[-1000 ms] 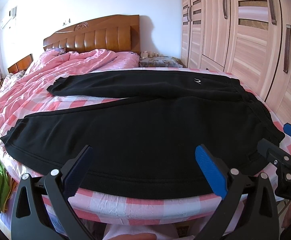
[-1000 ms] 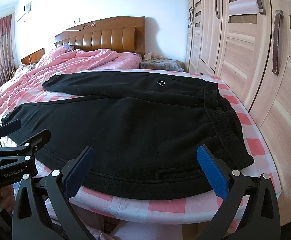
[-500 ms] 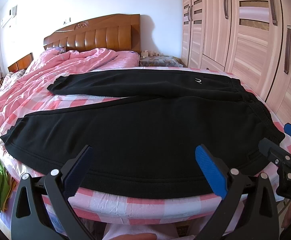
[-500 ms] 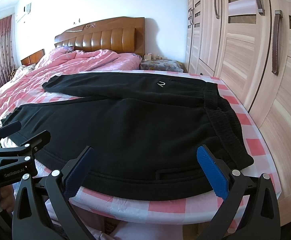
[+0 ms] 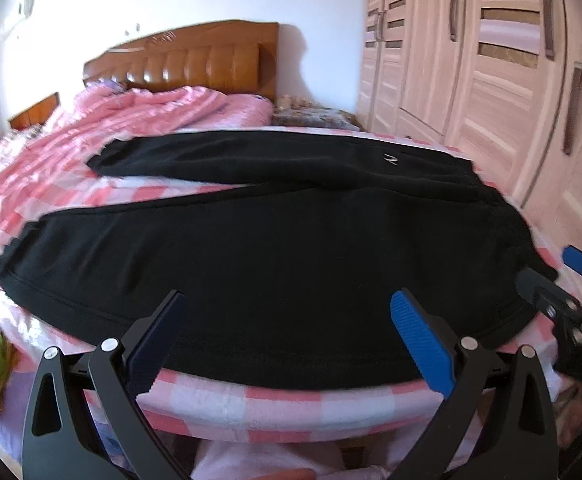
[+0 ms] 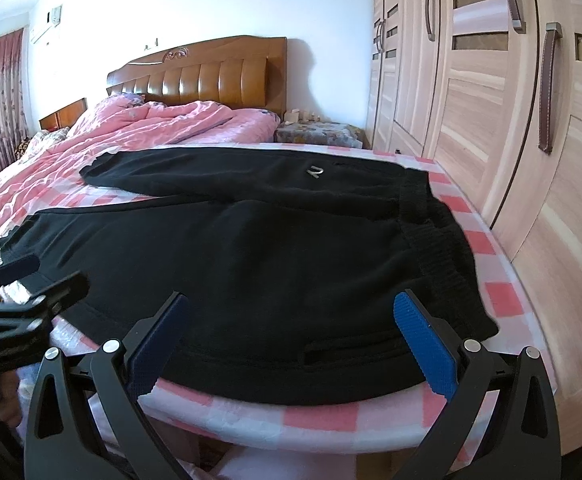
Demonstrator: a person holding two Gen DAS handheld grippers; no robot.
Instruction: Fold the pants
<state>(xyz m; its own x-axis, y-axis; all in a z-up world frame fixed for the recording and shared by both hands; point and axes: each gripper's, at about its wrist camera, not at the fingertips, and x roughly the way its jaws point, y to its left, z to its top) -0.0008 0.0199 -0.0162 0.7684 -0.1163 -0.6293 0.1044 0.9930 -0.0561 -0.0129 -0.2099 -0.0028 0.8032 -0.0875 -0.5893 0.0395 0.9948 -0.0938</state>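
You're at the very start: pants (image 5: 275, 248) lie spread flat on the bed (image 5: 291, 404), black, waistband to the right by the wardrobe (image 6: 491, 120), both legs running left toward the pink quilt (image 6: 151, 128). Nothing folded yet, legs apart w/ a strip of checked sheet between them.

Next move, I'd judge: grab the near leg's edge at two spots & bring it over onto the far leg. That needs both grips on the near hem line, one close to the waistband, one toward the cuff.

Left gripper (image 5: 287, 336) hovers just short of the near edge, jaws wide apart, holding nothing. Right gripper (image 6: 291, 336) same: jaws spread, empty, level w/ the bed edge near the waistband end. Both point forward across the bed, side by side.
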